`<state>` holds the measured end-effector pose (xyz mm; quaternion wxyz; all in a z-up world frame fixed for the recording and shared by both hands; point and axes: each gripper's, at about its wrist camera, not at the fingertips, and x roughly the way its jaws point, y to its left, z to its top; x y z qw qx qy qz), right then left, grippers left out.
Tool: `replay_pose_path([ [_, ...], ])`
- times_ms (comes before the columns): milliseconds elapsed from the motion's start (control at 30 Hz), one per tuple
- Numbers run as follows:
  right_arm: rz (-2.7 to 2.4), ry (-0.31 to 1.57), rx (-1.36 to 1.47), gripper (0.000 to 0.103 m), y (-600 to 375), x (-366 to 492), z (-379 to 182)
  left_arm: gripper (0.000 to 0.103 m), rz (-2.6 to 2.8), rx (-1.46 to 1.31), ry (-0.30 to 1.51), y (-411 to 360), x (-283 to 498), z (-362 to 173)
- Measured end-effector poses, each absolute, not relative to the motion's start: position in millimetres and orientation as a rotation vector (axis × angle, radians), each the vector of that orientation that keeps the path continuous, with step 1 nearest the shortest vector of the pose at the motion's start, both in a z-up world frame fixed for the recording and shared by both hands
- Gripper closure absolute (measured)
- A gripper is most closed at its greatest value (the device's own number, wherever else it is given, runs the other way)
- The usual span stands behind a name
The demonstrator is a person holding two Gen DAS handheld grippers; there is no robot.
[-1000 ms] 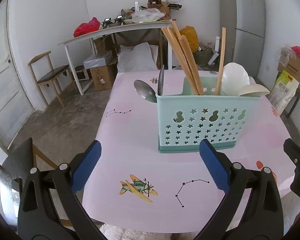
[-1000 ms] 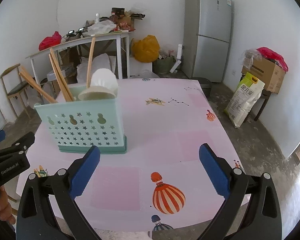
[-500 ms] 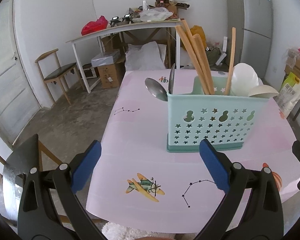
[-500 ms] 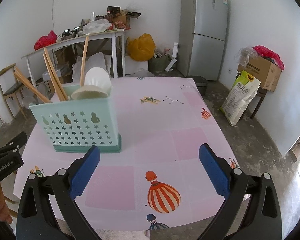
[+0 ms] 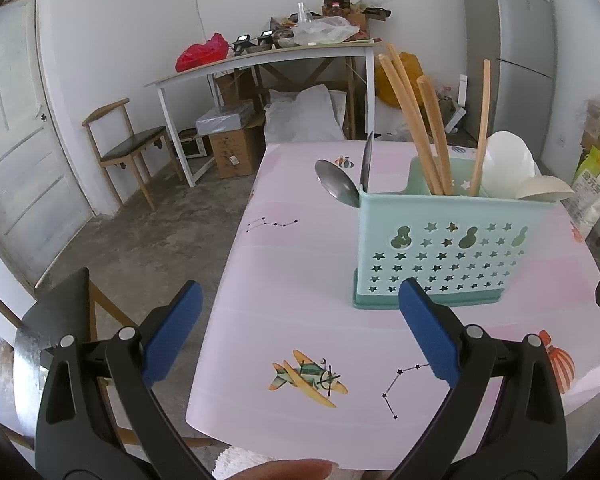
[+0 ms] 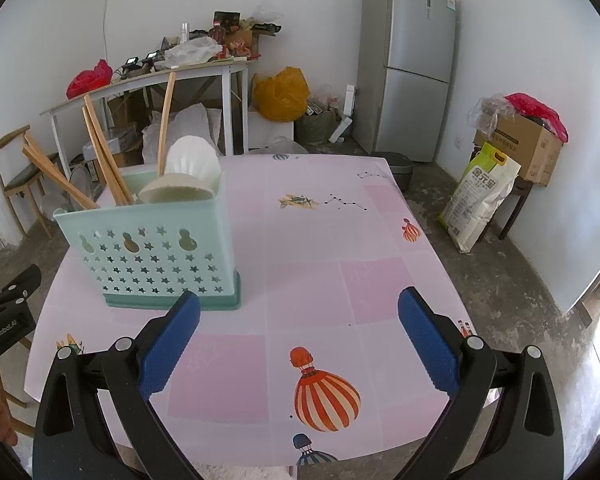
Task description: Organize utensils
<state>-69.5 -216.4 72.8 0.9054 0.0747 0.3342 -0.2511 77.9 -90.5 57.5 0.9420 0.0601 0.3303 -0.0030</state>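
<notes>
So the counter (image 6: 312, 280) is covered with a pale pink cloth printed with hot-air balloons, little planes and dotted constellations. It sits in a plain white-walled room with a rough concrete floor. In the right wrist view a grey two-door fridge (image 6: 410, 64) stands at about 1 o'clock, a cluttered white side table (image 6: 148, 80) at 11 o'clock, and a cardboard box with a red bag on top (image 6: 520, 148) out at 3 o'clock. The left wrist view adds a wooden chair with a dark seat (image 5: 132, 148) and a white panelled door (image 5: 16, 148) over at 9 to 10 o'clock.

Hard to make out: the stuff piled on the side table is just a jumble, and the holder's wall hides the lower part of everything inside it. A fingertip pokes in at the bottom edge of the left view, cut off.

The mint-green plastic utensil holder with star cutouts (image 5: 444, 248) stands upright on the counter, long side running left to right, at roughly 1 o'clock in the left view and 10 o'clock in the right view. Wooden chopsticks (image 5: 416, 120) stick up out of it, leaning toward 11 o'clock; two metal spoons (image 5: 340, 188) poke out of the left end bowl-up, and white and beige ladles (image 5: 512, 168) sit at the right end.

The left tongs (image 5: 300, 332) and right tongs (image 6: 300, 336) both hang over the near edge of the counter, spread wide apart, holding nothing.
</notes>
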Motion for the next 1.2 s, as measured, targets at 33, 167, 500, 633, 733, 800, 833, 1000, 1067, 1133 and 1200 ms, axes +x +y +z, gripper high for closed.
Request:
replay_pose_path([
  [33,-0.518,0.689,0.154,0.007,-216,-70,73,0.008,-0.007,0.124,0.674,-90,78,58],
  [167,-0.513,0.693,0.149,0.007,-216,-66,72,0.009,-0.006,0.123,0.672,-90,77,58],
  [500,-0.51,0.7,0.144,0.007,-216,-63,71,0.008,-0.009,0.123,0.679,-89,78,57],
  [633,-0.51,0.703,0.136,0.007,-213,-61,71,0.008,-0.01,0.118,0.685,-85,80,54],
  [733,-0.509,0.702,0.134,0.007,-212,-60,72,0.008,-0.005,0.117,0.683,-83,82,53],
  [800,-0.508,0.701,0.137,0.007,-211,-59,72,0.008,-0.002,0.115,0.68,-82,81,53],
  [833,-0.507,0.7,0.137,0.007,-211,-59,72,0.008,-0.002,0.114,0.68,-82,81,52],
  [1000,-0.505,0.698,0.134,0.007,-210,-59,73,0.008,0.0,0.113,0.679,-80,79,50],
  [1067,-0.507,0.695,0.133,0.007,-210,-59,74,0.008,0.001,0.113,0.678,-81,80,50],
  [1133,-0.506,0.693,0.137,0.007,-211,-60,74,0.008,0.0,0.114,0.677,-80,80,50],
  [1200,-0.507,0.693,0.14,0.007,-212,-60,74,0.008,-0.001,0.116,0.677,-80,80,50],
])
